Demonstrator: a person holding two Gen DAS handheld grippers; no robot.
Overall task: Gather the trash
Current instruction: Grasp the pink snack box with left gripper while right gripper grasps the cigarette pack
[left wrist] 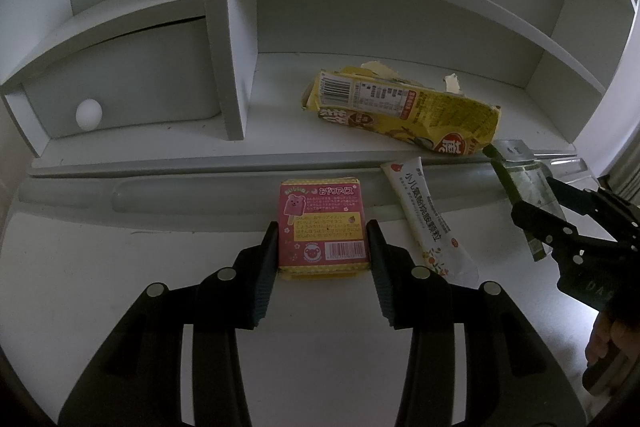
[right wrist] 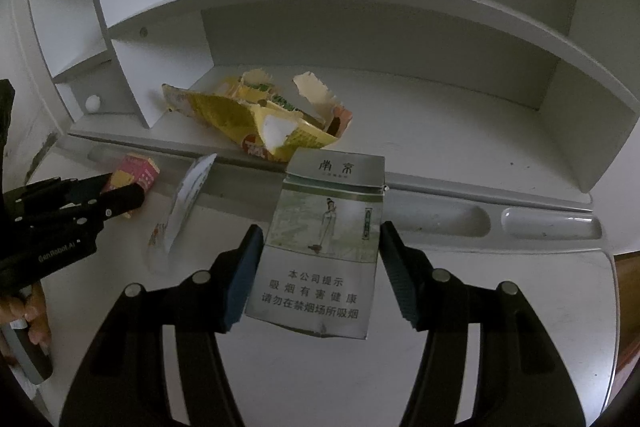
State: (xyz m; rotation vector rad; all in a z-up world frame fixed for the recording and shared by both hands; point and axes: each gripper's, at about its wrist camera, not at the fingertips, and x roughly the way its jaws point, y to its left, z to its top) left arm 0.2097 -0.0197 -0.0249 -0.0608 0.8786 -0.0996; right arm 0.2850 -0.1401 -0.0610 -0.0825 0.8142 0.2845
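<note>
Nothing actually binned yet by the look of it, and no bin or bag anywhere in either view, so collecting barely underway. Biggest thing around is the white desk point(left wrist: 100, 267) with its shelf unit point(left wrist: 400, 7) at the back, and all four bits of trash still on it. Largest piece: torn yellow snack bag point(left wrist: 404, 107) lying on the bottom shelf, ripped open along its top edge, untouched. Next down: cigarette pack point(right wrist: 320, 251), silver and green, sitting between the pads of the right gripper point(right wrist: 318, 267), jaws about halfway spread; left pad right up against the pack's edge, right pad looking a sliver off it, so can't say for sure whether really pinched or just bracketed. Then the white sachet point(left wrist: 430, 219), long and thin, flat on the desk between the two grippers, nobody on it. Smallest of the trash: pink and yellow candy box point(left wrist: 323, 227) with the bear ice-lolly print, squeezed between the pads of the left gripper point(left wrist: 322, 263), jaws partly closed and touching both sides. Tiny white ball point(left wrist: 89, 114) tucked in the left cubby, probably not trash. Still to go: moving both boxes off, then bag and sachet
</note>
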